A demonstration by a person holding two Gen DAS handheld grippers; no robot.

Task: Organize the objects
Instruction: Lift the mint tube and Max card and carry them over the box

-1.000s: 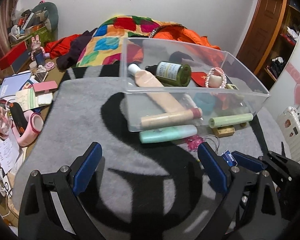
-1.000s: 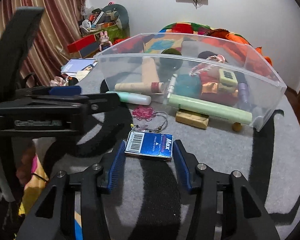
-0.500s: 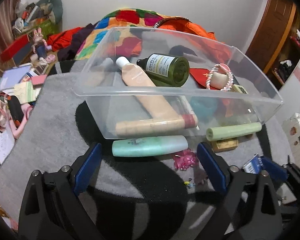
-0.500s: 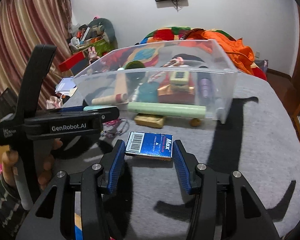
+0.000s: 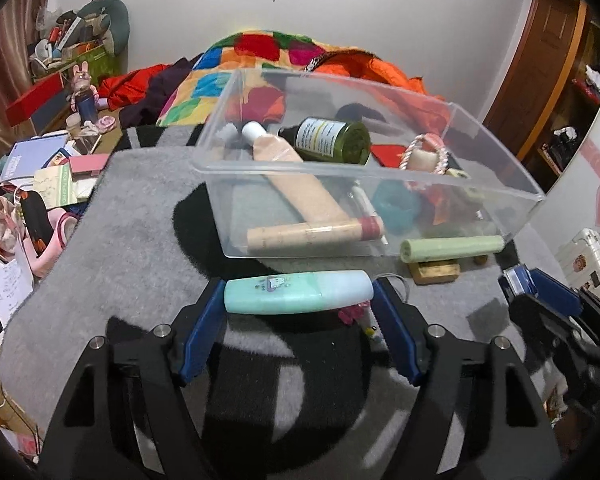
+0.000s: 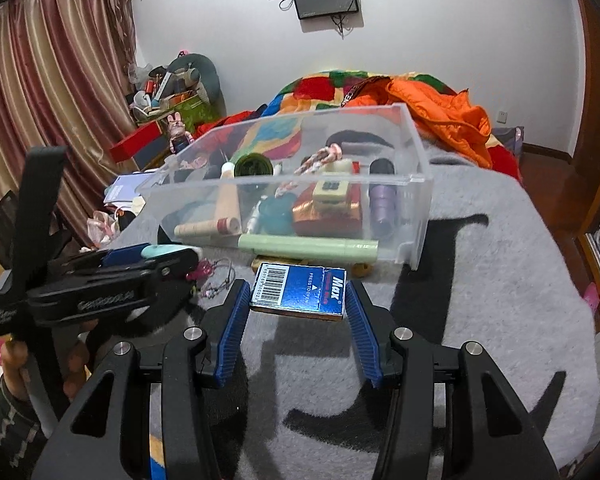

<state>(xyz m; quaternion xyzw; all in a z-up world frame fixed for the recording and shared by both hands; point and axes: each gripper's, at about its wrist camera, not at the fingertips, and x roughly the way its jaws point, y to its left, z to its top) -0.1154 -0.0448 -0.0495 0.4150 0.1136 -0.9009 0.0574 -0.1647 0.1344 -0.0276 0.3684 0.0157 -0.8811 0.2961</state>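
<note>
On the grey blanket (image 6: 480, 280), just in front of the clear bin (image 5: 364, 176), the left gripper (image 5: 299, 312) has its jaws closing around the mint tube (image 5: 298, 293), both ends touching the pads. The right gripper (image 6: 298, 312) clamps the blue box (image 6: 299, 291), lifted off the blanket.

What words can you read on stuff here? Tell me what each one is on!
"Max": blue box in the right gripper.
"PRESS TO OPEN": same box, beside its barcode; barcode digits too small.
Green bottle label: too blurred.
Mint tube: picture only, unreadable.
Left gripper lettering: blurred.
</note>
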